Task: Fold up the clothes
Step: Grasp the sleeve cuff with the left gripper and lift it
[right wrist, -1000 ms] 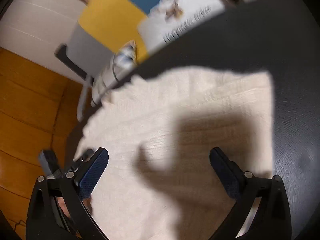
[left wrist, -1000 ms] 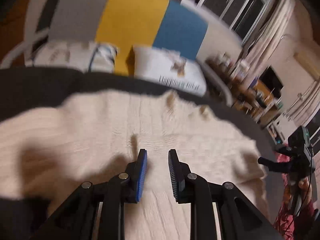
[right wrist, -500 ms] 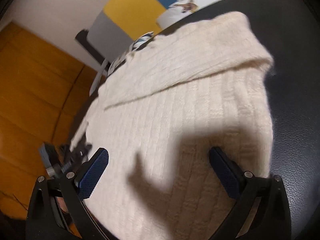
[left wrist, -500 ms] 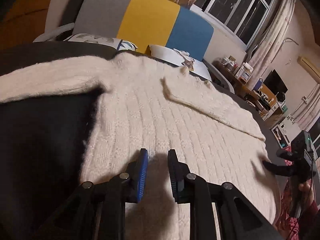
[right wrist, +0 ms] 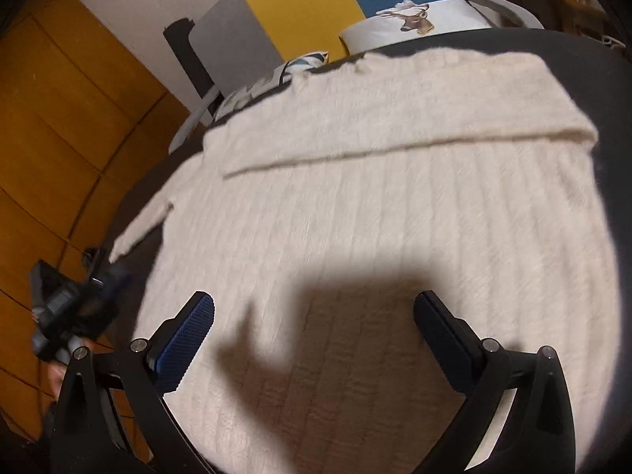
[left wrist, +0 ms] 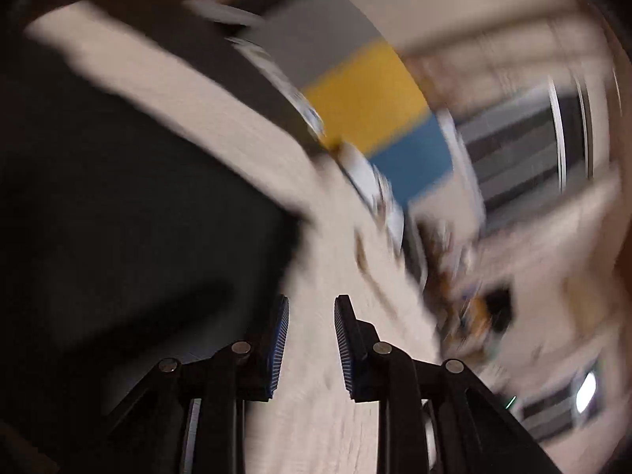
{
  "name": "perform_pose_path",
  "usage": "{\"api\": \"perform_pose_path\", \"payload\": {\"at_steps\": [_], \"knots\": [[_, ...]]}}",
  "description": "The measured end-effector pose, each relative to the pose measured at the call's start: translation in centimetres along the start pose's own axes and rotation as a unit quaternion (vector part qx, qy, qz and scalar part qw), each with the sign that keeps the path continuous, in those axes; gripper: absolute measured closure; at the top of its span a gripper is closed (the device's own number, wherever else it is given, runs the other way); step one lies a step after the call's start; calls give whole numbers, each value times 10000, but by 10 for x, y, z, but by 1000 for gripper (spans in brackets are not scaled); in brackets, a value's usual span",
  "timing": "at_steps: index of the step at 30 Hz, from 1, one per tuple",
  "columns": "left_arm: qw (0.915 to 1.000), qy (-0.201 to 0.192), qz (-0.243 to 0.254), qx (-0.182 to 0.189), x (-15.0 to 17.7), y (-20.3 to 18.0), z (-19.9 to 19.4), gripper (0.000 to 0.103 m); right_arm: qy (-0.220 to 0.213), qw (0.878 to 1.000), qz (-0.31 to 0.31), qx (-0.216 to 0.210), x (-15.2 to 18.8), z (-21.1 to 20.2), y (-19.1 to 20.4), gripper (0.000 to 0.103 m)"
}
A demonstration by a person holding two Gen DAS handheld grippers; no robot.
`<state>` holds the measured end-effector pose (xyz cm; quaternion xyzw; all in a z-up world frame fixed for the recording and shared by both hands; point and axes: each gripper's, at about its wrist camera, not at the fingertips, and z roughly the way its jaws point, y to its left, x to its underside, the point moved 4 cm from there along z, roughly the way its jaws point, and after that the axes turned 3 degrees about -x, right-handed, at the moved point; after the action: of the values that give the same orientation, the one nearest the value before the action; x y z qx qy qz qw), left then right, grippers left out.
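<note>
Cream sweater [right wrist: 395, 213] spread on dark surface [right wrist: 604, 91], right hand-held gripper [right wrist: 314, 316] spread wide above it, left hand-held gripper [left wrist: 311, 318] opening, empty

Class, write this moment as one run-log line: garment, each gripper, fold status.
sweater: flat, one sleeve folded across | left gripper: opening, empty | right gripper: open, empty | fold: unfinished

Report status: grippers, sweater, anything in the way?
Right gripper wide open, empty, over sweater. Left gripper opening, nothing gripped, view blurred. One sleeve folded across, other still out. Nothing in the way.
</note>
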<state>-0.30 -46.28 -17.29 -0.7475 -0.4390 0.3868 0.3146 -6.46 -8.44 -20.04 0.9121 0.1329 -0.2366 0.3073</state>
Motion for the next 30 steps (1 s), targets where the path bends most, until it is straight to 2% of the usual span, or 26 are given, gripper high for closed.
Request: {"api": "perform_pose_path", "payload": {"at_steps": [2,4,6,9,12,14,16,22,25,27,29,30], "knots": [[9975,-321,-623,-129,-41,37,-21,79,-124,9999,-8,-33,1,-3,-4,0],[9932,-599,-934,-351,-77,64,-35,79,-206,9997,3,-133,2,-5,-8,0],[9870,-707,-1333,-555,-108,91,-40,79,-254,9995,-77,-154,2,-5,-9,0],[9764,-977,-1757,-793,-149,122,-47,79,-204,9991,-364,117,7,-1,3,0],[9620,-1128,-2268,-1019,-176,150,-47,76,-39,9957,-721,584,8,10,16,0],[9557,-1133,-2573,-879,-184,161,-43,76,102,9926,-843,867,8,16,20,0],[9553,-1082,-2606,-877,-192,162,-39,76,192,9918,-787,988,6,19,21,0],[9503,-1073,-2731,-1044,-202,157,-30,76,260,9961,-224,816,-5,16,17,0],[9480,-1170,-2791,-987,-207,158,-22,76,256,9959,-237,840,-7,16,19,0],[9387,-1213,-3118,-834,-204,167,-29,76,270,9956,-319,833,-7,16,24,0],[9219,-1201,-3621,-680,-194,170,-35,75,287,9952,-440,823,-8,16,30,0],[9198,-1213,-3661,-727,-194,171,-37,74,296,9949,-508,820,-8,16,33,0]]}}
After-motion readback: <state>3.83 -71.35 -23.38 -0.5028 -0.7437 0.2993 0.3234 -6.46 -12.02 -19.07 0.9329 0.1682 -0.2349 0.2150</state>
